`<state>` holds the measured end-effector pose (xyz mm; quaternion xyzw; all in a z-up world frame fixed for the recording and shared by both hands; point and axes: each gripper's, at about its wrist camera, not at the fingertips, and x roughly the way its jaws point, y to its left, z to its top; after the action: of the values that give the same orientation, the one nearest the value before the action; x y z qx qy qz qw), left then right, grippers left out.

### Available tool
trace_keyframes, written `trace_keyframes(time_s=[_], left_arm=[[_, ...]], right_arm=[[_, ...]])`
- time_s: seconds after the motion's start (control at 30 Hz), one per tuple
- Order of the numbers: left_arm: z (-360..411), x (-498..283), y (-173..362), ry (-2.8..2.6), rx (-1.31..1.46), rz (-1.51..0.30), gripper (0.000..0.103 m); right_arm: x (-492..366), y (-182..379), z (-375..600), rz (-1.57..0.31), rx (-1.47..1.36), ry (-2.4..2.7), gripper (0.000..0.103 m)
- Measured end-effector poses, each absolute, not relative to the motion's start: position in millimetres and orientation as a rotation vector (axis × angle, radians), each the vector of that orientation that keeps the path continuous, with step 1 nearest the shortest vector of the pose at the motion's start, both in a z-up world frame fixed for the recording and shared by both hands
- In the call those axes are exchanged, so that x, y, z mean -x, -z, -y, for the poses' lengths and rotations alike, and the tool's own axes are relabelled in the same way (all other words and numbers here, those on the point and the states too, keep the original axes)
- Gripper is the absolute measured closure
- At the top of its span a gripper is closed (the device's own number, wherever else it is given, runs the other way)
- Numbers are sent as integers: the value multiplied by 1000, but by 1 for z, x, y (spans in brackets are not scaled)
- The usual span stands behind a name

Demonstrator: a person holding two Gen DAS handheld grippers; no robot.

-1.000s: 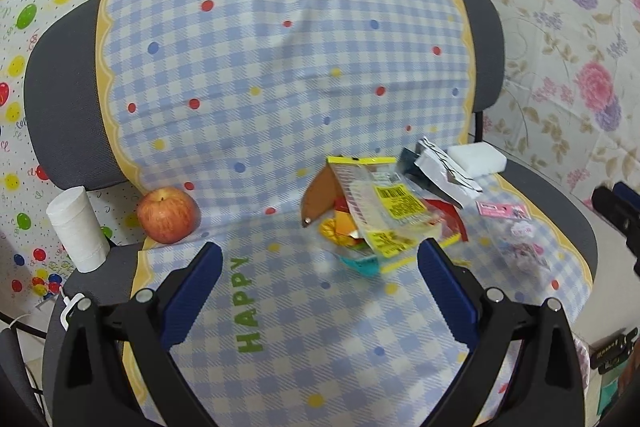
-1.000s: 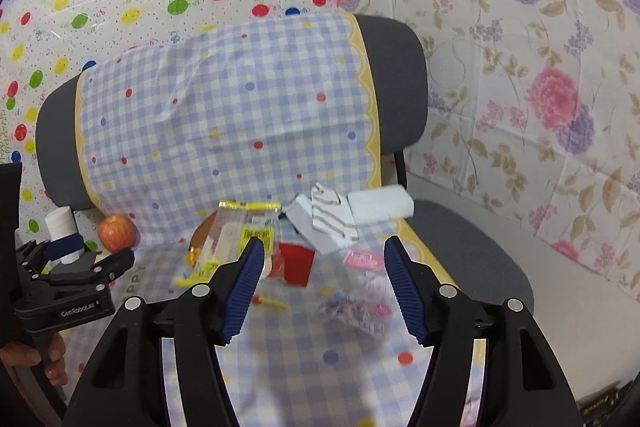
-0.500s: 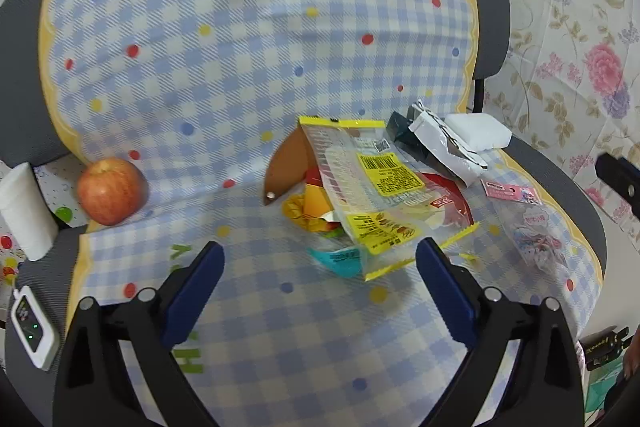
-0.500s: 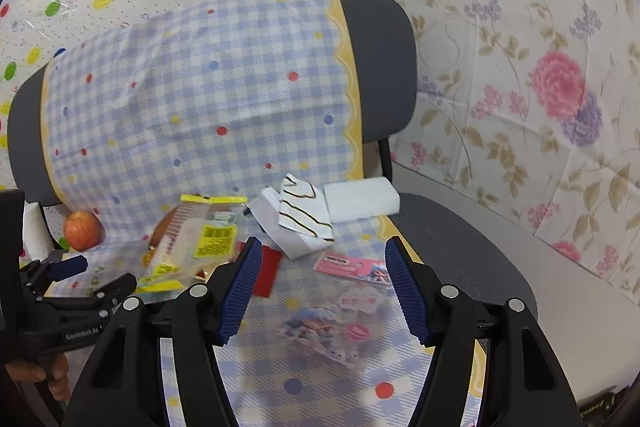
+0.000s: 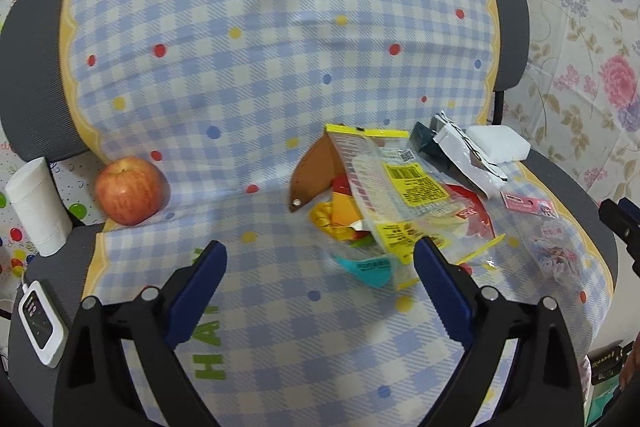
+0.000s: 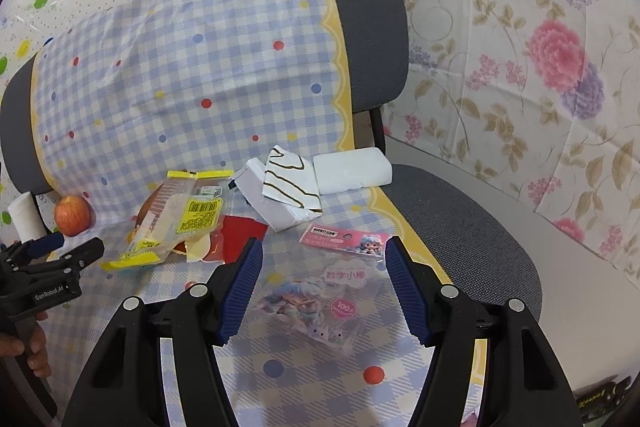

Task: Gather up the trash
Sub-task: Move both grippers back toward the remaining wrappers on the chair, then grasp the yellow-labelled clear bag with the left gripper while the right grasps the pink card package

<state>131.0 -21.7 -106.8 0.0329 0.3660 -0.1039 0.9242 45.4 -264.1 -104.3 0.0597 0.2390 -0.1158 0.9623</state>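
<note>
Trash lies in a heap on the checked cloth (image 5: 280, 67) over a grey chair seat. A clear wrapper with yellow labels (image 5: 400, 187) (image 6: 192, 215) covers orange, red and teal scraps. Behind it lie a white wrapper with brown lines (image 6: 290, 183) and a red wrapper (image 6: 240, 235). My left gripper (image 5: 320, 247) is open, hovering just short of the heap. My right gripper (image 6: 322, 247) is open above a clear packet with a pink header (image 6: 320, 287), which shows between its fingers without being touched.
A red apple (image 5: 130, 191) rests at the seat's back left, beside a white paper roll (image 5: 36, 207) and a small white device (image 5: 40, 323). A white block (image 6: 352, 171) sits at the back right. Patterned sheets cover the walls. A hand (image 6: 24, 347) holds the left gripper.
Both grippers have come down and closer to the seat, so the trash looks larger. Both pairs of jaws stand as wide as before, and nothing on the seat has moved.
</note>
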Motion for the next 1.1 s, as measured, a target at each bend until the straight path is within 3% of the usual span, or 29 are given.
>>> trace_keyframes(time_s=[0.23, 0.57, 0.77, 0.87, 0.93, 0.97, 1.0, 1.1], left_arm=[[7, -134, 110, 214, -27, -763, 17], [12, -160, 122, 312, 92, -833, 39], [49, -182, 139, 379, 50, -903, 60], [59, -194, 149, 397, 57, -958, 60], [61, -199, 152, 412, 84, -974, 71], [61, -200, 151, 421, 89, -970, 89], [61, -200, 150, 431, 92, -966, 97], [55, -190, 135, 444, 84, -898, 102]], right_arm=[[-43, 105, 260, -485, -119, 229, 38], [-50, 118, 271, -512, -150, 248, 38], [-52, 123, 278, -521, -165, 250, 38], [-52, 126, 282, -530, -172, 252, 38], [-51, 127, 284, -536, -175, 252, 38], [-51, 127, 285, -536, -176, 253, 38], [-50, 126, 286, -536, -177, 254, 38], [-45, 123, 287, -526, -178, 257, 38]])
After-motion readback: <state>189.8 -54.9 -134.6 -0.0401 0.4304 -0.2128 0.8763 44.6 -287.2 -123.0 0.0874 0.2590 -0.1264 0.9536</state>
